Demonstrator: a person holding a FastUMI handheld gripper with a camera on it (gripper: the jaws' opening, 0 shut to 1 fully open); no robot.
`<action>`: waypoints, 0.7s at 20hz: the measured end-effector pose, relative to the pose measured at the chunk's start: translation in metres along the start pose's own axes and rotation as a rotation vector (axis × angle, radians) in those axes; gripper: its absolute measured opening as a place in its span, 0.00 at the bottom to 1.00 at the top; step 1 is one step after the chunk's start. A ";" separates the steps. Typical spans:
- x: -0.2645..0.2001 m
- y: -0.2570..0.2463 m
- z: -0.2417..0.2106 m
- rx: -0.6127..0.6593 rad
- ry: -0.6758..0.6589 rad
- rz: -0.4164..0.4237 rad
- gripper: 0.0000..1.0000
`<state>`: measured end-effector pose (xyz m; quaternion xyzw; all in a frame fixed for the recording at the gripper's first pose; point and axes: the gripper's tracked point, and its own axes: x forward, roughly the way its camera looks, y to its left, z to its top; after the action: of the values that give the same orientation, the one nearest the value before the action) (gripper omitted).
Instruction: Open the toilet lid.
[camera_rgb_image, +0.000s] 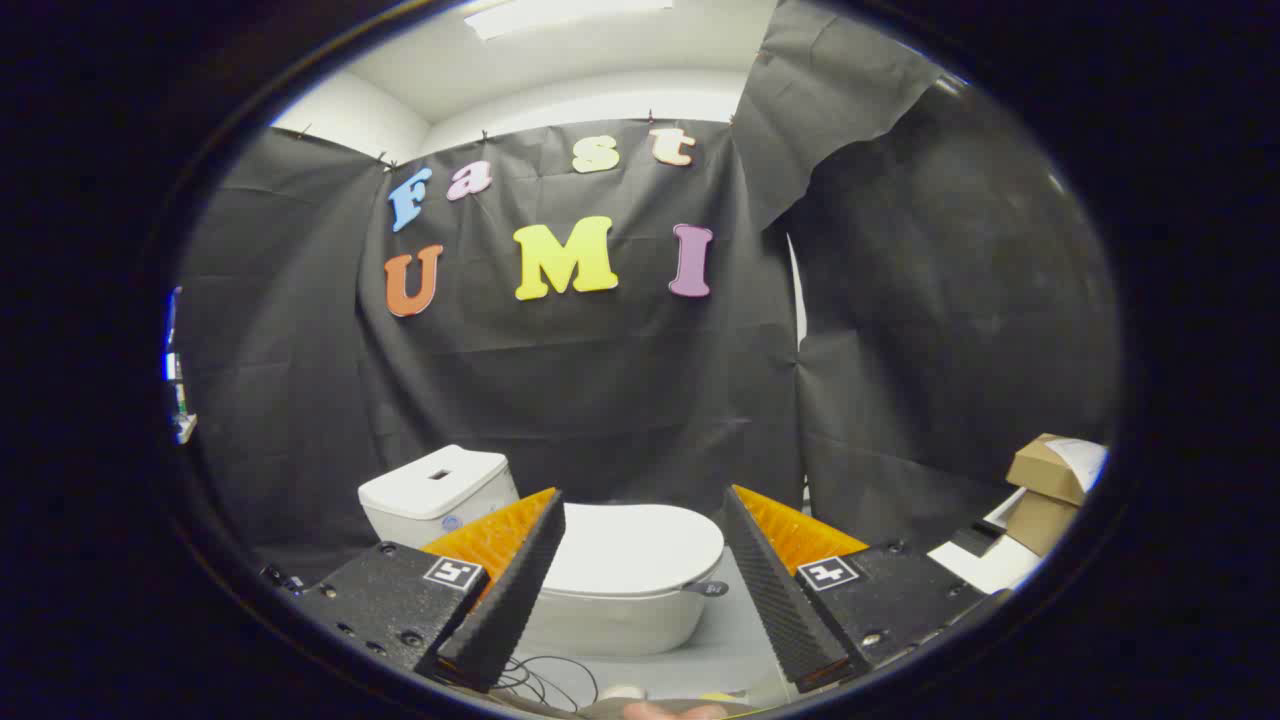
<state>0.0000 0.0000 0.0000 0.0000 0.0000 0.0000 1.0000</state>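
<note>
Tongs (640, 510) spread wide, pinching nothing, held short of the toilet.

Thin dark cables (545, 678) on the pale floor (720, 650) below the fingers. Ahead, framed in the gap between both fingertips: white toilet, lid (630, 548) down flat on the bowl (610, 620). Tank (435, 492) behind the left finger. Cardboard boxes (1045, 490) off to the right. Black cloth wall (600, 400) beyond.

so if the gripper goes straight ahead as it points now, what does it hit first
Most likely the closed toilet lid, which lies just ahead between the open fingers of the gripper. Nothing shows in the gap before it. Depth is hard to judge in this fisheye view, so it might pass above the lid toward the cloth wall.
</note>
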 end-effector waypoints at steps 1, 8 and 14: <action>0.000 0.000 0.002 0.003 0.000 -0.001 0.99; -0.002 -0.004 0.005 0.025 0.000 -0.005 0.99; -0.002 -0.010 0.003 0.037 0.005 -0.019 0.99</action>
<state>-0.0020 -0.0100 0.0033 0.0186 0.0027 -0.0095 0.9998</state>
